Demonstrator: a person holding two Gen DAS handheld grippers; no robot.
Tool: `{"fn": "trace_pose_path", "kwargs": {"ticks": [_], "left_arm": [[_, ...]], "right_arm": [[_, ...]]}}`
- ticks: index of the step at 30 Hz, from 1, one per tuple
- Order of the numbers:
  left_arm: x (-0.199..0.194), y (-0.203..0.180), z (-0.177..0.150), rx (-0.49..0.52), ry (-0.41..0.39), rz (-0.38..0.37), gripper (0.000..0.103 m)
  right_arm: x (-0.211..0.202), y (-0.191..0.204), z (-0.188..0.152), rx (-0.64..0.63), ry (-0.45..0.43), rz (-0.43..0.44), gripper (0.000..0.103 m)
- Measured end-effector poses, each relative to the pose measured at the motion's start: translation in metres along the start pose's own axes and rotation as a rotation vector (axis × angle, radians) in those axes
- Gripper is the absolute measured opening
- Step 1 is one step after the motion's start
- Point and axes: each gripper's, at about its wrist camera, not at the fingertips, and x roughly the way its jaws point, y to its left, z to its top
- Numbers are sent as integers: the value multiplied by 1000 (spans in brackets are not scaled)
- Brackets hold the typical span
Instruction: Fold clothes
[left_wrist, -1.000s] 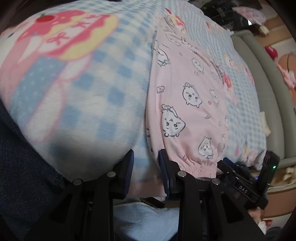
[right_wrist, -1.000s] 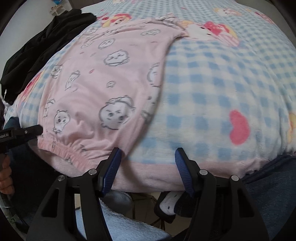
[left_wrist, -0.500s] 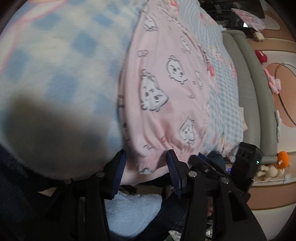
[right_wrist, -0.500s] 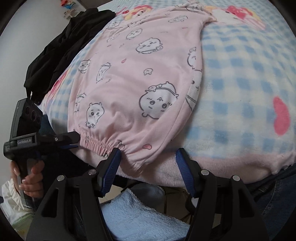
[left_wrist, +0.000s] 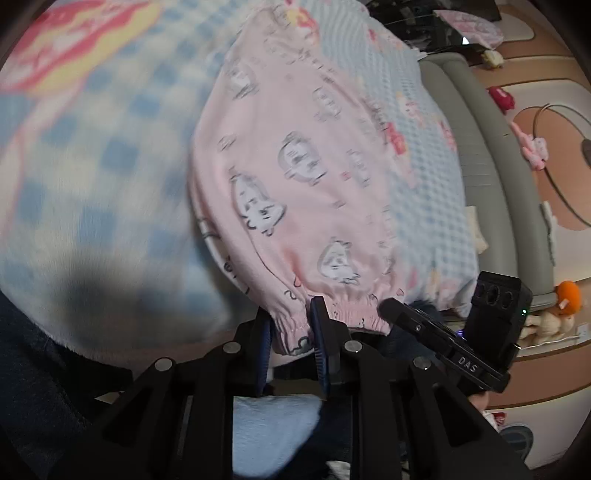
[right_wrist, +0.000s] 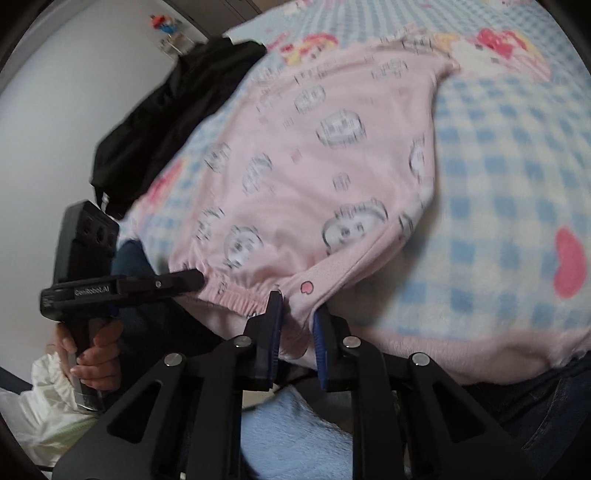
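Observation:
A pink garment (left_wrist: 295, 192) printed with cartoon faces lies flat on a blue checked blanket (left_wrist: 92, 166); it also shows in the right wrist view (right_wrist: 325, 177). Its gathered elastic hem hangs at the bed's near edge. My left gripper (left_wrist: 290, 325) is shut on the left corner of the hem. My right gripper (right_wrist: 297, 317) is shut on the right corner of the hem. The right gripper shows from the side in the left wrist view (left_wrist: 391, 308), and the left gripper shows in the right wrist view (right_wrist: 192, 278).
A black garment (right_wrist: 173, 122) lies at the bed's far left. A grey sofa edge (left_wrist: 491, 166) runs along the bed's right side. A light blue towel (right_wrist: 295, 439) lies below the grippers. A white bag (right_wrist: 48, 406) sits low left.
Both grippers closed from open onto the hem corners of the pink garment. Both views shifted towards the garment and the frames now are motion-blurred.

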Motion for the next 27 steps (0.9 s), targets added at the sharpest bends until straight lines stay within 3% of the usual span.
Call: {"fn": "trace_pose_path", "kwargs": {"ticks": [5,7,9,10,11,12,14,16,19,21,24,27], "left_arm": [[-8,-28,58,37,-42,-49,21],[-6,-34,91,24,-69,-47,32],[-7,-31,115,-7,-123,-47,45],[-10,-29,123,-13,-154,-49,46],[-14,-29,126,5,-183,-54,46],[-19,-30,126,33,-214,-41,49],[-23,-29,123,88,-261,12,49],[-17,-24,119,134,-266,101,49],[7,-10,113,146,-207,289,49],[15,-3,107,129,-183,347,50],[13,1,94,89,-170,293,58],[19,4,90,86,-150,284,59]], "right_arm": [[-8,1,51,29,-90,37,15],[-3,0,77,52,-135,21,19],[1,-9,100,92,-157,-33,33],[3,-11,107,113,-165,-35,35],[0,-13,110,115,-179,-21,40],[-8,-15,110,104,-204,-7,53],[-15,-14,106,49,-262,-59,67],[-8,-21,101,7,-228,-137,67],[13,-34,91,-30,-140,-266,67],[22,-40,82,-25,-111,-294,67],[31,-50,72,-1,-84,-306,70],[31,-61,72,60,-84,-263,74]]}}
